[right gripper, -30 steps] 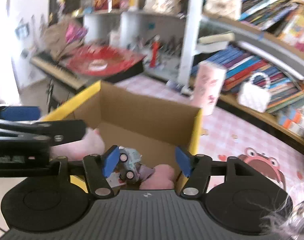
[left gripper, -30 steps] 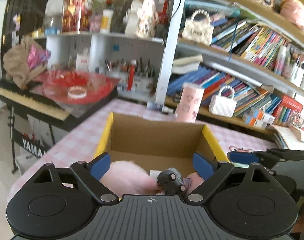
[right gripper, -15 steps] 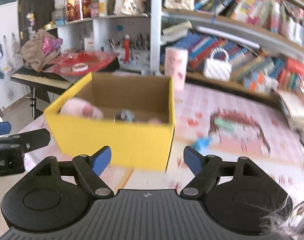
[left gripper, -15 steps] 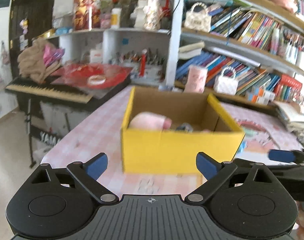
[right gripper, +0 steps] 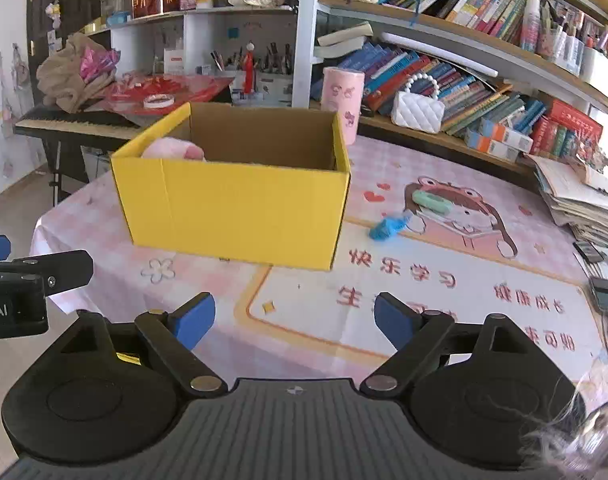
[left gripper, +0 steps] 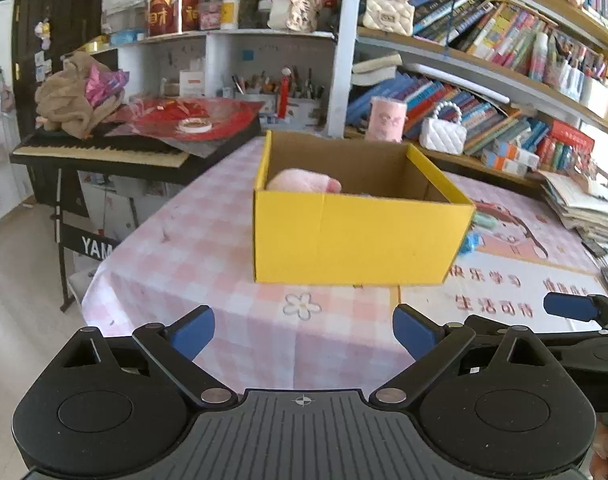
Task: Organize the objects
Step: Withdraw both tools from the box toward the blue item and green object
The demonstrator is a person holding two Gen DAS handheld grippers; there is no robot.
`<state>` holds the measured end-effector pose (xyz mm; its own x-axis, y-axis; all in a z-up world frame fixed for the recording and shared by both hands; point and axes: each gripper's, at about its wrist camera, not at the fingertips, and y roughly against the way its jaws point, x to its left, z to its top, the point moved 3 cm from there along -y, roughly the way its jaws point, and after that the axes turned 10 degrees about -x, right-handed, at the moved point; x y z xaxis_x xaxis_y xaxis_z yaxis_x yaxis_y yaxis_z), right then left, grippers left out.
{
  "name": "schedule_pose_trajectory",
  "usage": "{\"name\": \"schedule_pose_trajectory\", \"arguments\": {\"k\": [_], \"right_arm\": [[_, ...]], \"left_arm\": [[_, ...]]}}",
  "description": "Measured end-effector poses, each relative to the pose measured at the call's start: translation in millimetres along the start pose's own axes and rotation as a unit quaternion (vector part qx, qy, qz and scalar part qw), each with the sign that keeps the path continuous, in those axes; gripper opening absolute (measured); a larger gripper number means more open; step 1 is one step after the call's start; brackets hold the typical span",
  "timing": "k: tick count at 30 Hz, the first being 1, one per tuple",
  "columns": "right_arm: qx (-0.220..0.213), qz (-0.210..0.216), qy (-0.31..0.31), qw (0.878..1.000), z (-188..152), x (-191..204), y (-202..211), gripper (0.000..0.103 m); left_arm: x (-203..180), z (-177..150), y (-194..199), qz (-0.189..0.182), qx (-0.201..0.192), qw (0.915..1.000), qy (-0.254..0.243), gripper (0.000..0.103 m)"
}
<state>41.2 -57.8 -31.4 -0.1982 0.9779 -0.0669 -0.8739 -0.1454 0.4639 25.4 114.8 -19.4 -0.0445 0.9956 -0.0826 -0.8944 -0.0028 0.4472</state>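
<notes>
A yellow cardboard box (left gripper: 355, 236) (right gripper: 236, 212) stands on the pink checked tablecloth, with a pink plush toy (left gripper: 304, 181) (right gripper: 172, 149) showing over its left rim. A small blue toy (right gripper: 385, 227) and a mint green item (right gripper: 431, 203) lie on the mat to the right of the box. My left gripper (left gripper: 304, 330) hangs open and empty well in front of the box, over the table's near edge. My right gripper (right gripper: 294, 318) is also back from the box, its jaws opening with nothing between them.
A pink tube (right gripper: 341, 98) and a white quilted handbag (right gripper: 417, 110) stand behind the box by the bookshelves. Stacked papers (right gripper: 579, 200) fill the right table edge. A keyboard (left gripper: 104, 152) with red sheets and a brown bundle sits left of the table.
Both grippers have pulled back from inside the box to the table's near side. The right jaws have spread wider. The grey toy car stays in the box, now hidden behind its wall.
</notes>
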Motion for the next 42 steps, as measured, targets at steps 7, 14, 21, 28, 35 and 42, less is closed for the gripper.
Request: {"name": "schedule_pose_trajectory", "arguments": {"k": [7,14,21,28,35,42], "right_arm": [[0.015,-0.029,-0.013,0.999,-16,-7,11,0.09],[0.026,-0.066,-0.029,0.997,-31,-23,25,0.09],[0.033,-0.115,-0.059,0.991,-39,-53,36,0.09],[0.039,-0.154,-0.08,0.984,-45,-81,43,0.09],[0.044,-0.175,-0.093,0.979,-44,-107,38,0.091],[0.048,-0.175,-0.094,0.979,-40,-127,25,0.091]], "left_arm": [[-6,-14,-1,-0.013,0.029,0.9995,-0.002,0.098],[-27,-19,-8,-0.053,0.047,0.9974,-0.017,0.098],[-58,-21,-17,-0.096,0.055,0.993,-0.042,0.098],[-87,-20,-29,-0.13,0.061,0.9879,-0.06,0.098],[-112,-15,-43,-0.145,0.064,0.9849,-0.07,0.098],[-131,-9,-60,-0.151,0.065,0.9837,-0.073,0.098]]}}
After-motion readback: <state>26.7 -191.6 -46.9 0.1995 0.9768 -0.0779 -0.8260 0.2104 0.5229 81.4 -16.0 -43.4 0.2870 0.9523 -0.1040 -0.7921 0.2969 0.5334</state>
